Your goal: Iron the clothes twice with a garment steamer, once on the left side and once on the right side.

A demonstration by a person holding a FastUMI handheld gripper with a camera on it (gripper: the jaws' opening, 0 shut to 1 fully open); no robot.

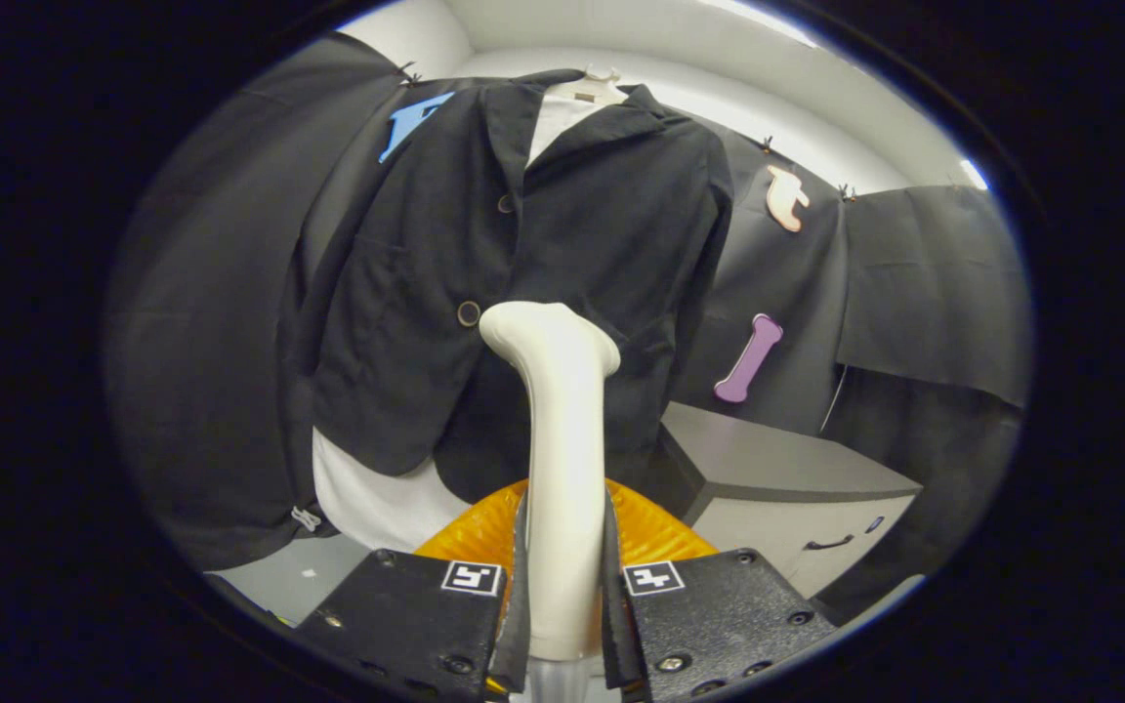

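Between the tongs (562, 586), clamped, the steamer (561, 469) stands upright, head toward the jacket (484, 293).

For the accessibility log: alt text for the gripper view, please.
The gripper is shut on a steamer, its head at the front of a dark jacket hung over a white shirt. A grey cabinet stands beyond the fingers.

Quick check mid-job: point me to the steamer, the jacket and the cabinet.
steamer (562, 439), gripper view, on its handle shaft between the gripper (564, 576) fingers, which clamp it.
jacket (611, 215), gripper view, on its front panel.
cabinet (768, 459), gripper view, on its top surface.
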